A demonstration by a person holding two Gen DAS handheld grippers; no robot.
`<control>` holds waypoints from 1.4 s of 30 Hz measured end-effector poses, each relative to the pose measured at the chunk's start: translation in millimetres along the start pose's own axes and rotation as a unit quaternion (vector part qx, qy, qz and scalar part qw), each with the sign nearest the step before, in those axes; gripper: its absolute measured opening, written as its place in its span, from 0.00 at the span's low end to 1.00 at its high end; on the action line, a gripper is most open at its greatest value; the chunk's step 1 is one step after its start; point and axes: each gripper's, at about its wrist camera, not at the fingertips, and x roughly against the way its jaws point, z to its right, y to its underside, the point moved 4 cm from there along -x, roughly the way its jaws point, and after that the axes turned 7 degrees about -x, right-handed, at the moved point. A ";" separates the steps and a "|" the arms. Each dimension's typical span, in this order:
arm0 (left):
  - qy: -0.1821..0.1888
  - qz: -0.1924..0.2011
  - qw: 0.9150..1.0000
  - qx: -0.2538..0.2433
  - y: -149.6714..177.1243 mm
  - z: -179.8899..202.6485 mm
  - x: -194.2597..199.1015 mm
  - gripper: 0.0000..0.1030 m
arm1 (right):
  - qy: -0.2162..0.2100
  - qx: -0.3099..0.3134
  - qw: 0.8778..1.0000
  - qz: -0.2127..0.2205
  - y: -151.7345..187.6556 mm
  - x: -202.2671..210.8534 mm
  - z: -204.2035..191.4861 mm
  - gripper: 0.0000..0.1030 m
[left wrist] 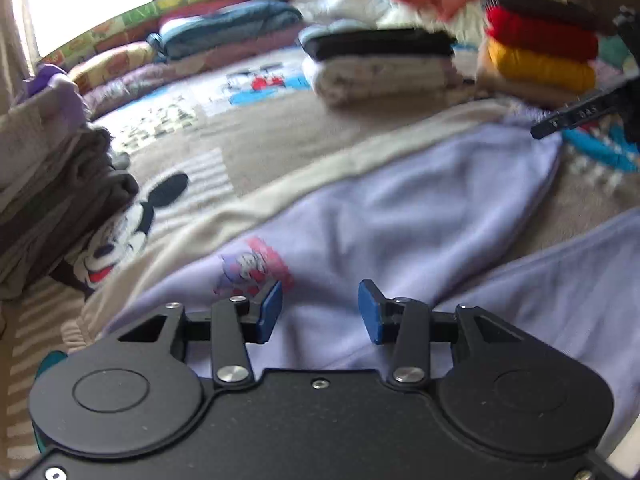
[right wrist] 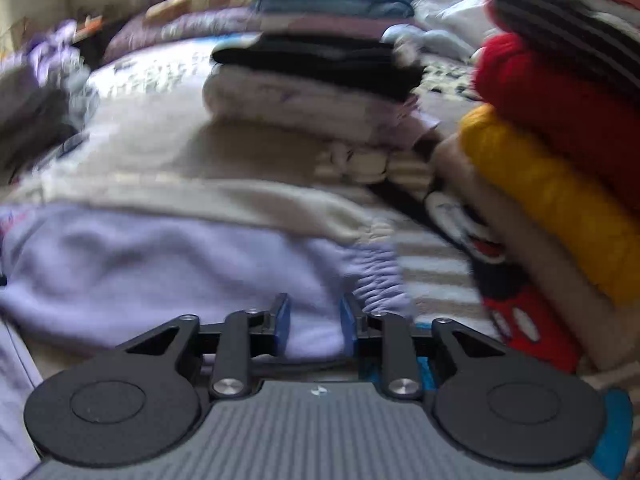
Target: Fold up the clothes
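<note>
Left wrist view shows us the left hand-held gripper (left wrist: 320, 312) spread over lilac trousers (left wrist: 420, 216) lying on the bed (left wrist: 280, 128). Our right hand-held gripper (right wrist: 312, 324), at three o'clock, seems parted around a cuff (right wrist: 372, 280), though blur hides contact.

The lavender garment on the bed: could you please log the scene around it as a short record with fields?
garment: lavender garment, spread unfolded, cartoon print near one end
surface: cartoon-print blanket
left gripper: open over the garment, holding nothing
right gripper: open at the garment's gathered cuff
folded stacks: black-on-white pile; red and yellow pile
</note>
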 end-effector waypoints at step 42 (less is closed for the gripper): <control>-0.048 0.031 0.988 0.143 20.5 -98.2 42.1 0.39 | 0.012 0.037 0.999 0.029 -20.9 15.0 0.6 0.33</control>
